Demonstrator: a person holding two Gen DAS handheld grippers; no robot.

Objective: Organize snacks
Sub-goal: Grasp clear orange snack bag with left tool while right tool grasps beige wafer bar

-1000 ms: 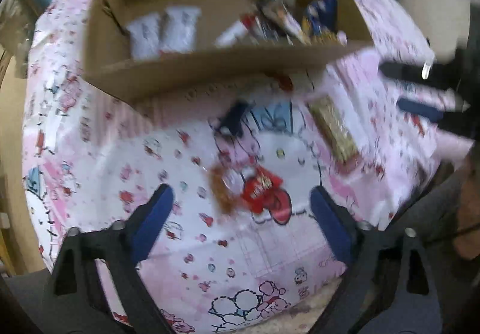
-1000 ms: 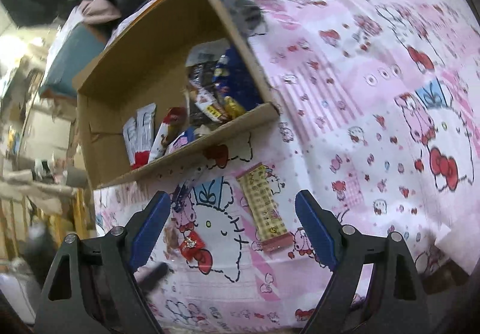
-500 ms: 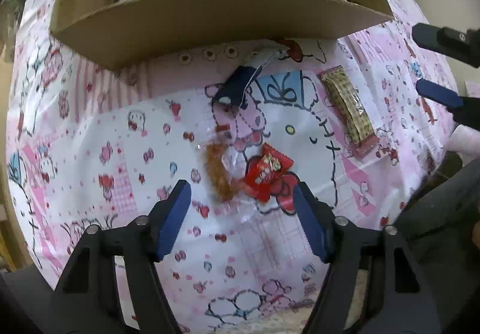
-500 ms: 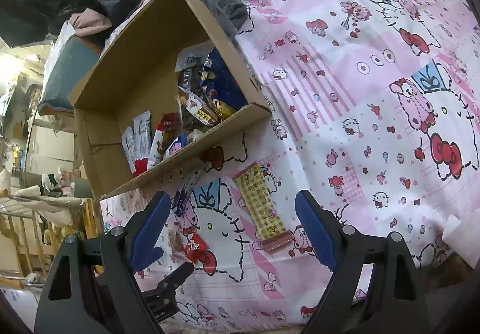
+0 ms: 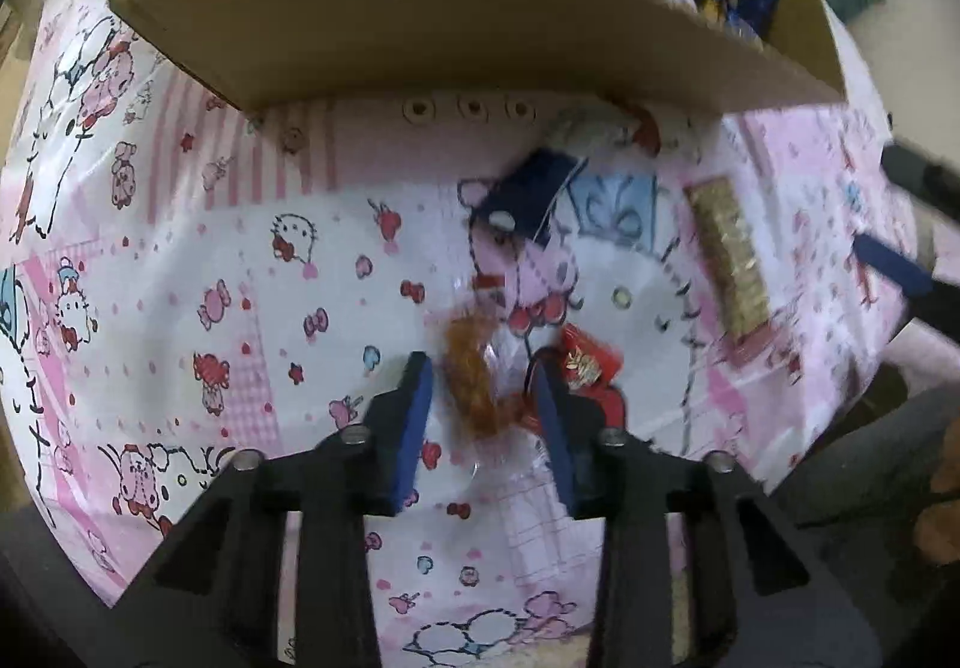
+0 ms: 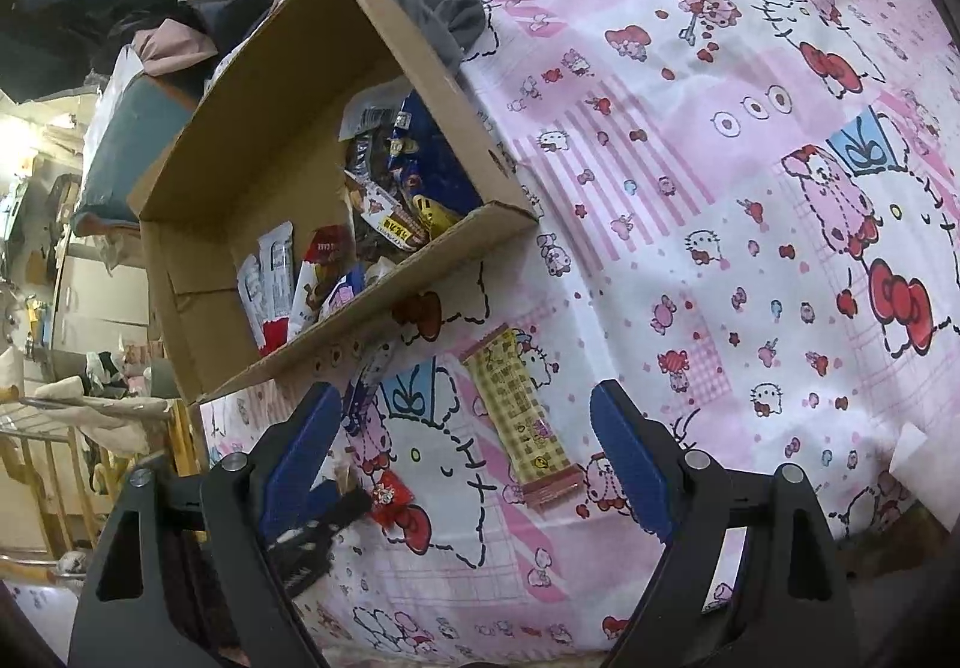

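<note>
A clear packet with an orange-brown snack [image 5: 474,386] lies on the pink cartoon cloth. My left gripper [image 5: 483,392] has its jaws narrowed around it, with gaps still showing on both sides. A small red packet [image 5: 585,365] lies just outside the right finger [image 5: 552,428] and also shows in the right wrist view [image 6: 390,497]. A long yellow bar [image 6: 519,419] and a dark blue packet [image 5: 531,197] lie nearer the cardboard box [image 6: 180,308], which holds several snacks. My right gripper [image 6: 462,458] is open and empty, hovering above the yellow bar.
The cloth [image 6: 720,188] covers the whole table. Grey fabric [image 6: 438,14] lies behind the box. Clutter and furniture [image 6: 90,158] stand at the far left. A white scrap [image 6: 924,464] lies at the right edge.
My left gripper has come down to the cloth and its jaws have closed in around the clear orange-brown packet. The right gripper has barely moved.
</note>
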